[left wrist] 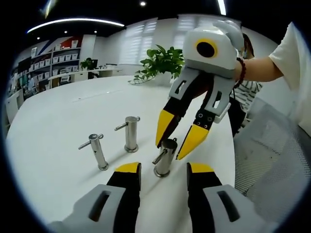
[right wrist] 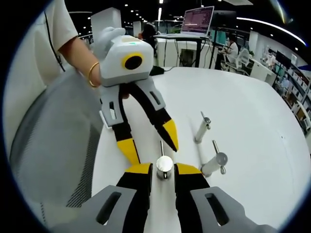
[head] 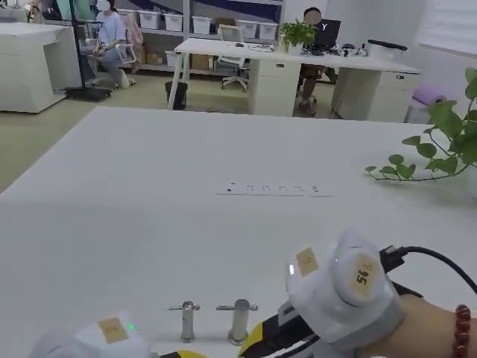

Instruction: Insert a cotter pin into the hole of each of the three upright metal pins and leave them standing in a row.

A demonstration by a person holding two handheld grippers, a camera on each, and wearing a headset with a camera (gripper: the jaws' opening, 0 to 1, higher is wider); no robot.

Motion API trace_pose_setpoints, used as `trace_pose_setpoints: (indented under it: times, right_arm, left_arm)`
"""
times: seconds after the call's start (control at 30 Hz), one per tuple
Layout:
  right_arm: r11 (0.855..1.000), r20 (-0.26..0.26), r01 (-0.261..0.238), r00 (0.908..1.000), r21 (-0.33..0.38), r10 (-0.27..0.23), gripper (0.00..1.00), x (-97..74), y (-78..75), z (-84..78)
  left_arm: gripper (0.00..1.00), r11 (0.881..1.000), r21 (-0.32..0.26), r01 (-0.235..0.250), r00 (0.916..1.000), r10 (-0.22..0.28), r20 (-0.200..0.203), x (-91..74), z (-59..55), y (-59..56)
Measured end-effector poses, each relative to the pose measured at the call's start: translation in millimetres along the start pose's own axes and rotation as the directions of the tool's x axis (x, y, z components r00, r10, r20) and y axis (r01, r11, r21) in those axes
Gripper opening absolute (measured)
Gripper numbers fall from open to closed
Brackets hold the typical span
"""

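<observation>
- Three upright metal pins stand near one another on the white workbench (head: 149, 186): the nearest pin (left wrist: 165, 160), the middle pin (left wrist: 131, 134) and the far pin (left wrist: 98, 153).
- Each carries a cotter pin (left wrist: 124, 126) pushed crosswise through the hole near its top.
- The left gripper (right wrist: 150, 143) has its jaws spread wide and holds nothing. The nearest pin stands just ahead of it, in line with the gap.
- The right gripper (left wrist: 174, 143) reaches in from the opposite side with its jaws parted, one tip on each side of the nearest pin's head. They seem just clear of the metal, though the fisheye makes contact hard to judge.
- In the head view, two pins stand just left of the right gripper, at the bottom edge.
</observation>
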State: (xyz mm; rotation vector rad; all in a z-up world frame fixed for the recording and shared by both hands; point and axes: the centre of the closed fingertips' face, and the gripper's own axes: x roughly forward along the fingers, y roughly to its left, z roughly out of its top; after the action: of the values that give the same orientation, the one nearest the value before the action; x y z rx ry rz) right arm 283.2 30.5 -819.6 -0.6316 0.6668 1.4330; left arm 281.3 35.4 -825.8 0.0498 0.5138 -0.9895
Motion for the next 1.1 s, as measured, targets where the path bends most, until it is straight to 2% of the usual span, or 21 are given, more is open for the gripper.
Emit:
trace_pose_setpoints:
  times: [0.33, 0.6, 1.1]
  right_arm:
    - [1.000, 0.009, 0.013, 0.9999, 0.020, -0.013, 0.17, 6.9, -1.3, -4.5]
    - [0.999, 0.038, 0.022, 0.9990, 0.035, -0.023, 0.15, 8.4, -2.2, -2.9]
    - [0.999, 0.060, 0.024, 0.9978, 0.029, -0.026, 0.14, 8.2, -1.8, -1.8]
  left_arm:
    - [0.40, 1.000, 0.011, -0.008, 0.9995, 0.007, 0.032, -8.9, 4.1, 2.1]
    - [0.41, 1.000, 0.010, -0.012, 0.9989, 0.011, 0.045, -13.0, 5.8, 1.1]
    - [0.43, 0.999, 0.017, -0.036, 0.9976, 0.035, 0.059, -18.9, 8.5, 2.9]
